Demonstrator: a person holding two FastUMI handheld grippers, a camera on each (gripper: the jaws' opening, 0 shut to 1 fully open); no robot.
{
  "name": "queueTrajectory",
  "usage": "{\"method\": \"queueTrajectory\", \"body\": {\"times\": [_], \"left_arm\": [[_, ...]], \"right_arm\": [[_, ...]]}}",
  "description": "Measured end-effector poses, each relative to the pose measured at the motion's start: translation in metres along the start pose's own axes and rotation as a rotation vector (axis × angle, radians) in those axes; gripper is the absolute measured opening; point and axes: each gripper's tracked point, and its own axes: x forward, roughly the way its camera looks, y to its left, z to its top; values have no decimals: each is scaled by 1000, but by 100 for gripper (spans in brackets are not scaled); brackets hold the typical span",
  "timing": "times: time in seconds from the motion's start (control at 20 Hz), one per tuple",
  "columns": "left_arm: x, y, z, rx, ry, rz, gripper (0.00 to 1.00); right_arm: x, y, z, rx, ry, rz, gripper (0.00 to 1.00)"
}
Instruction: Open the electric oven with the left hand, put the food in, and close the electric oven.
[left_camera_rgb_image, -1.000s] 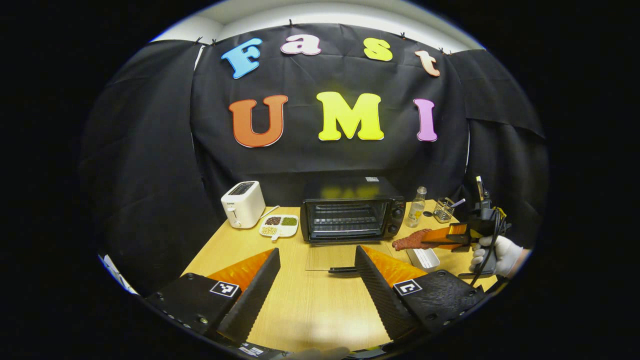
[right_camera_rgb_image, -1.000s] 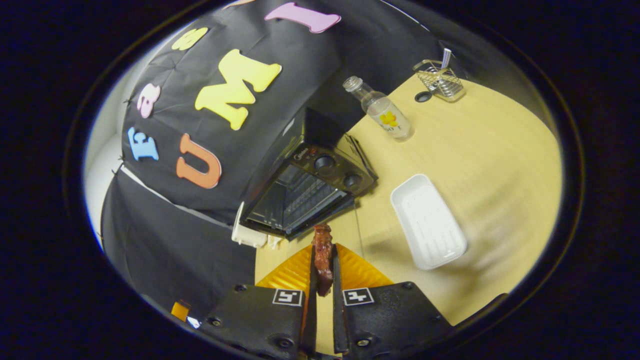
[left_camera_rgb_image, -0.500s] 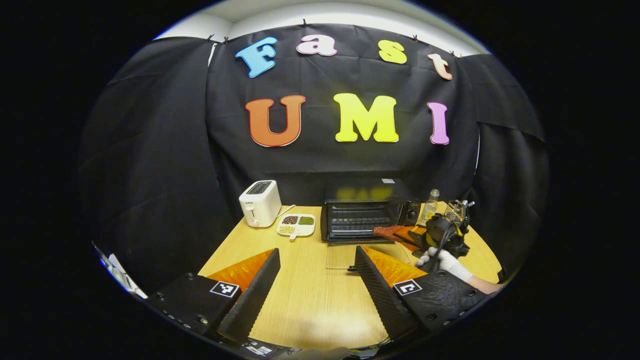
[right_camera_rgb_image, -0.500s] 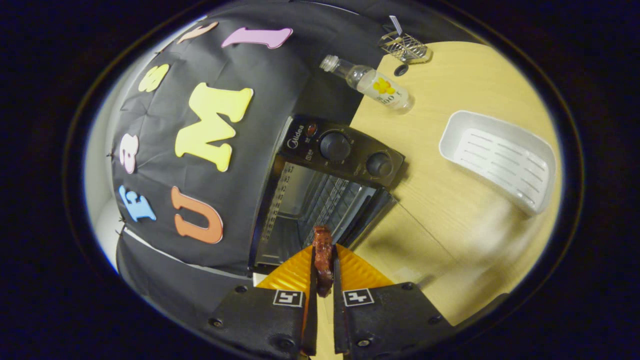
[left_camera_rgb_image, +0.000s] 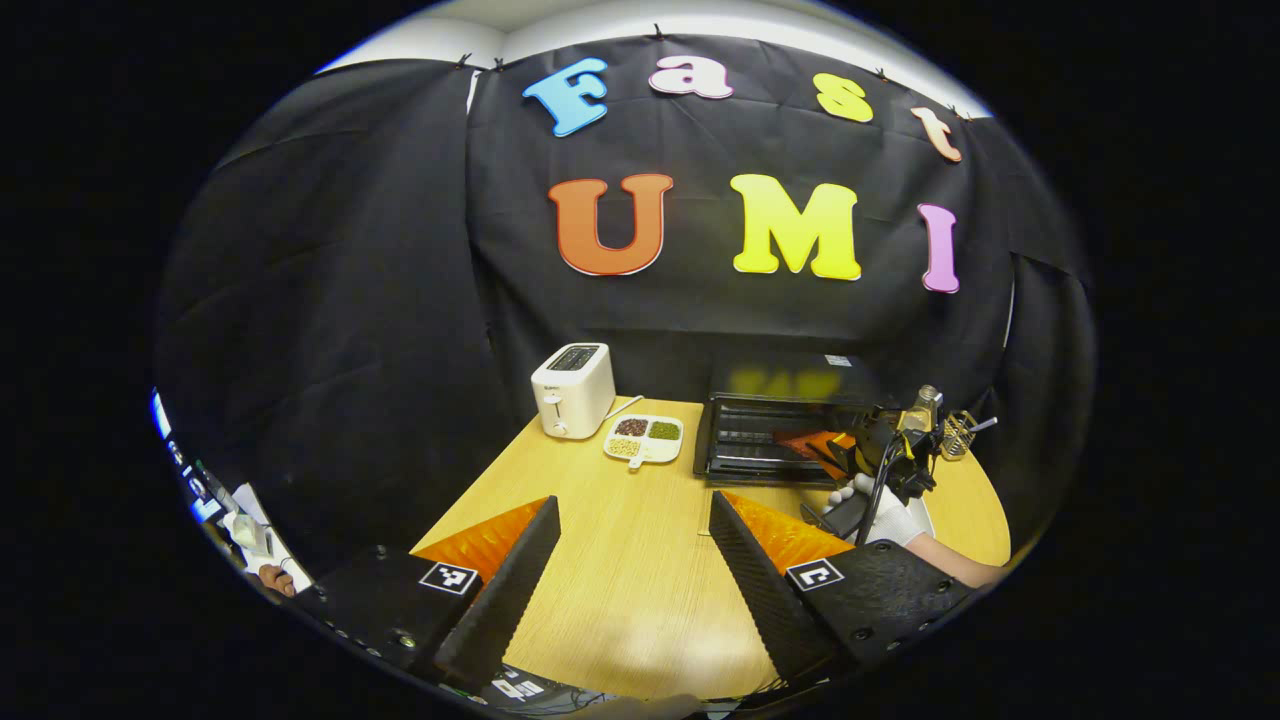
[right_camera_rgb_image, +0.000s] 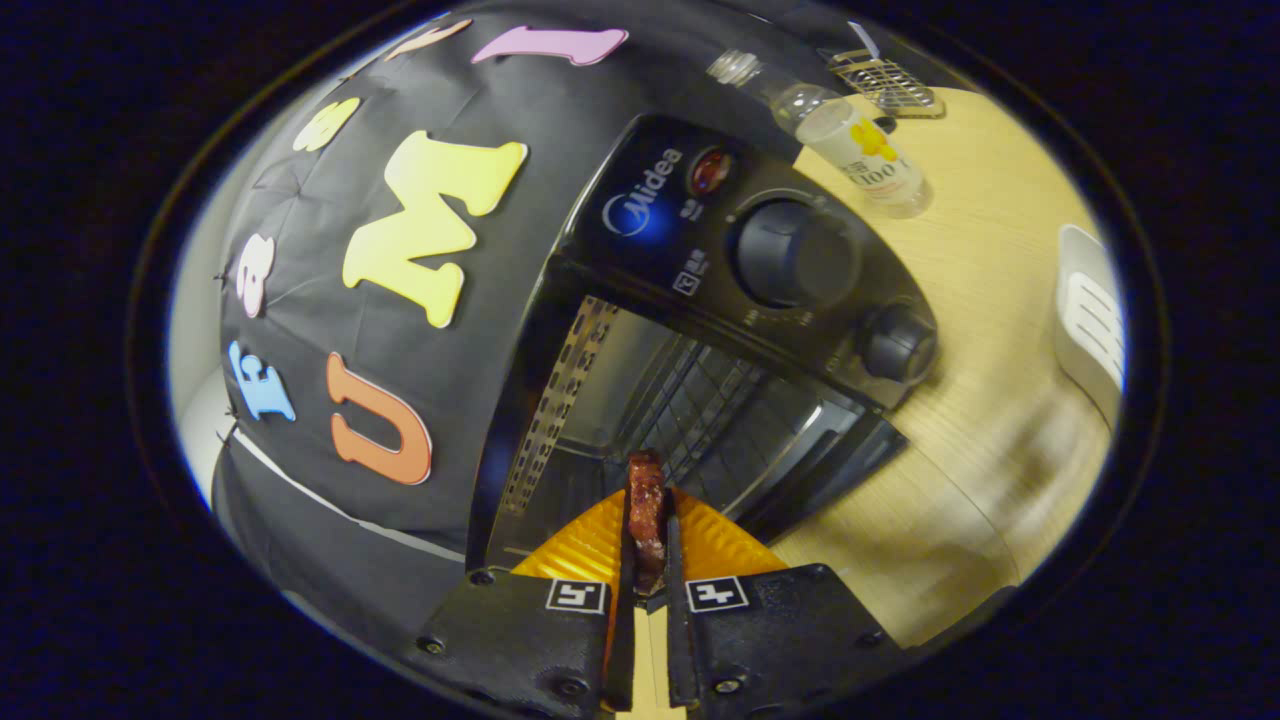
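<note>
The right tongs (right_camera_rgb_image: 648, 560) are clamped on a strip of meat (right_camera_rgb_image: 646, 515), its tip just ahead at the mouth of the open oven (right_camera_rgb_image: 700, 400). The left tongs (left_camera_rgb_image: 630, 570) hang wide open and empty above the counter (left_camera_rgb_image: 620, 590), well back from the oven. The likely risks: the meat catches the wire rack (right_camera_rgb_image: 700, 410) or door edge and slips out short, or the tongs knock the oven's frame going in.

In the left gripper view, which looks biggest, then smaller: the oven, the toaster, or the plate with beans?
1. Oven
2. Toaster
3. Plate, which looks smallest; it lies flat, so only slightly smaller than the toaster.
</note>
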Motion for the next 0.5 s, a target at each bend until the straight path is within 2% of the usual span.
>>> {"method": "queueTrajectory", "body": {"times": [0.2, 0.3, 0.35, 0.4, 0.45, 0.5], "left_arm": [[-2, 3, -2, -25, 21, 69, 96], [-5, -3, -2, -39, 19, 76, 96], [-5, -6, -2, -40, 22, 77, 96], [-4, -9, -1, -42, 24, 72, 96], [-2, -12, 1, -44, 24, 68, 96], [-1, -15, 4, -45, 19, 62, 96]], "right_arm": [[24, 0, 10, -89, -14, 23, 18], [23, -3, 10, -140, -8, 22, 17], [22, -6, 9, -170, -3, 3, 26], [19, -11, 8, -209, 8, -11, 53], [14, -13, 11, -239, 13, -28, 55], [10, -16, 11, -277, 15, -41, 65]]}}
